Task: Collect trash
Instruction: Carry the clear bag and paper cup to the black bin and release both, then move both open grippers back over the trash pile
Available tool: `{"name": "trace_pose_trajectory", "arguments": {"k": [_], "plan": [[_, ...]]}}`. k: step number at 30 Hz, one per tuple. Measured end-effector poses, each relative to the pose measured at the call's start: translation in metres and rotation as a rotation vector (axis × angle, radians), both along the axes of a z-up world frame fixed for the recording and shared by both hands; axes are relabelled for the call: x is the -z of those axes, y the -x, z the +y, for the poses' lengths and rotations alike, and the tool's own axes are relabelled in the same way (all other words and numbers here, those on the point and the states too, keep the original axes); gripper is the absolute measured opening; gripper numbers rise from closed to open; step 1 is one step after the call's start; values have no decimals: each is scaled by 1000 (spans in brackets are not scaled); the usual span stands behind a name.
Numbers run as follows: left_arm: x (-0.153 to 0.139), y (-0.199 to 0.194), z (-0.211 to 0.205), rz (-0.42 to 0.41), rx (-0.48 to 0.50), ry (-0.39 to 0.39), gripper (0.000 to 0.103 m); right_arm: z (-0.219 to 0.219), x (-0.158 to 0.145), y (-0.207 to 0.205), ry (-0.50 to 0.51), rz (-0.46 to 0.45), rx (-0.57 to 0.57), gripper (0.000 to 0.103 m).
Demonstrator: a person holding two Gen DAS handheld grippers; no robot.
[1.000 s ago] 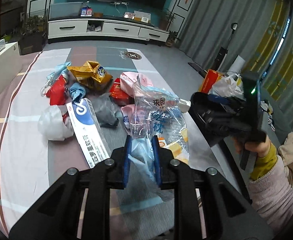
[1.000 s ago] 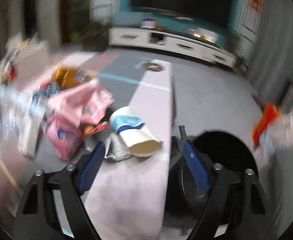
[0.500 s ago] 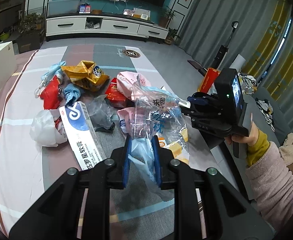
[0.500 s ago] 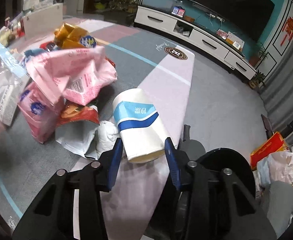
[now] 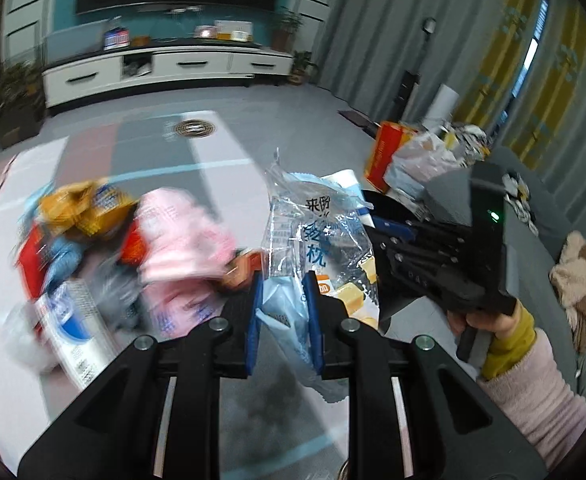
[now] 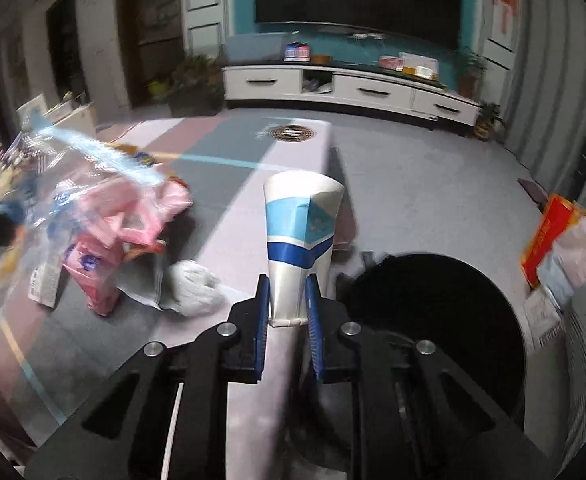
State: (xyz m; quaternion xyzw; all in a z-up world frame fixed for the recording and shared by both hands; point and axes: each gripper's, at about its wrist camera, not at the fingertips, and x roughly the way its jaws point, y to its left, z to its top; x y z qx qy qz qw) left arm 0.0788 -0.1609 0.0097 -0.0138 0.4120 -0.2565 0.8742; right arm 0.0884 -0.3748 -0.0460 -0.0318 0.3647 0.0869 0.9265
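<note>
Clear plastic, printed with blue characters, stands up from the left gripper (image 5: 283, 312): this bag (image 5: 317, 236) is pinched at its lower end between the two blue pads, jaws drawn narrow on it, and the rest of it rises above the fingertips and hangs a little below them. Behind and to the left of it the trash pile (image 5: 133, 248) lies on the striped table (image 5: 213, 140) (motion blur smears most of it), with a pink wrapper (image 5: 185, 240) near the middle and a white and blue box (image 5: 73, 328) at the near left. The right gripper (image 6: 289, 306) is clamped on a paper cup (image 6: 299, 240), white with blue bands; its rolled rim sits between the pads and its squashed body points away from the camera, over the table's right edge. Just right of the cup is the round black bin (image 6: 433, 300), on the floor beside the table. A crumpled white tissue (image 6: 195, 286) lies on the table left of the cup.
</note>
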Motion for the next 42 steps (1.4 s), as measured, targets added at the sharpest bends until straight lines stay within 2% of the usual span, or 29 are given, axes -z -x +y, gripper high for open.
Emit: {"name": "trace_pose_trajectory", "arguments": {"k": [6,14,16,17,18,20,21,23,26,30,32,35,39,42], "plan": [[12,-33,-83,11,103,-32,22,-62,5,30,-60,0,159,18],[52,-70,-166,66,158,-104,23,-93,28,44,-81,44,249,19],[61,-78,-180,67,158,-136,33,-98,32,44,-71,59,271,20],[65,-81,-185,68,146,-153,50,-99,34,44,-69,67,284,21],[68,-83,-188,73,141,-161,60,-101,35,43,-62,68,306,23],[72,-85,-190,78,135,-166,60,-103,37,44,-54,68,334,29],[73,-83,-187,76,137,-159,61,-106,37,46,-68,67,344,32],[73,-78,-181,72,137,-155,62,-110,36,50,-87,59,360,45],[70,-65,-165,59,123,-155,66,-110,33,59,-102,48,376,46],[59,-30,-135,19,124,-130,77,-100,24,73,-145,26,372,49],[57,-12,-118,16,133,-117,80,-93,20,81,-167,15,370,53],[55,14,-88,17,134,-106,83,-72,16,94,-186,6,366,54],[44,45,-34,-12,75,-108,86,-41,8,107,-193,7,333,56],[37,60,13,-43,-35,-126,88,-21,3,111,-207,11,302,60]]}}
